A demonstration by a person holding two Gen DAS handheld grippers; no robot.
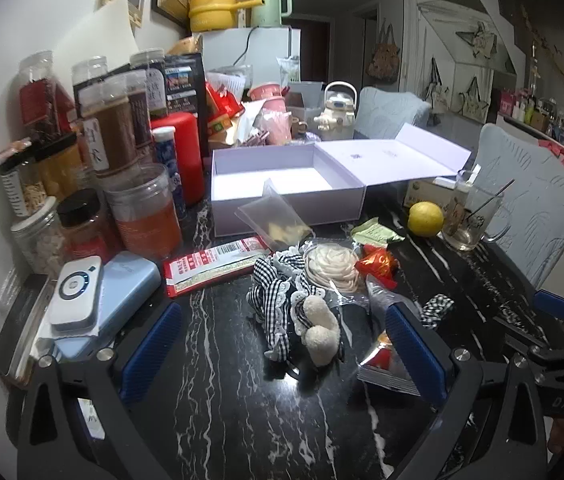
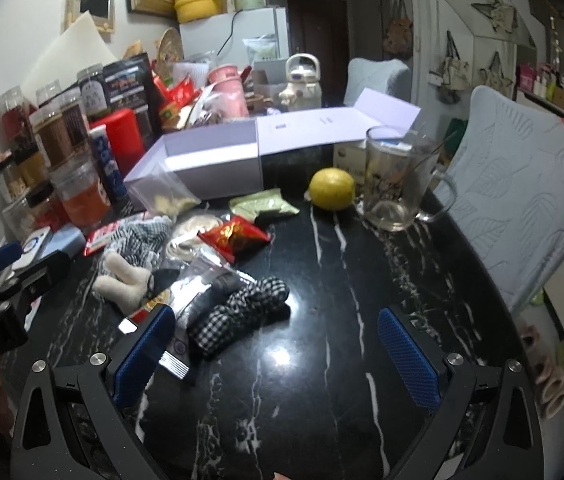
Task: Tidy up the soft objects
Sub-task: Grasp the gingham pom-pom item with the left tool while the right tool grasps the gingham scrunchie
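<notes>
Both tools wide open, empty: left tool [image 1: 282, 356] frames the gingham plush [image 1: 294, 312], right tool [image 2: 277, 364] has the scrunchie [image 2: 237, 316] at 10 o'clock. Box [image 1: 282, 184] sits open at 12 o'clock on the counter [image 1: 217, 360], likely the drop spot.

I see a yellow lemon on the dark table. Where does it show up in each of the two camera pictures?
Left wrist view: the lemon lies right of centre, just left of the glass mug.
Right wrist view: the lemon lies above centre, again just left of the glass mug.
Shared landmark: the open lavender box, behind and left of the lemon in both.
</notes>
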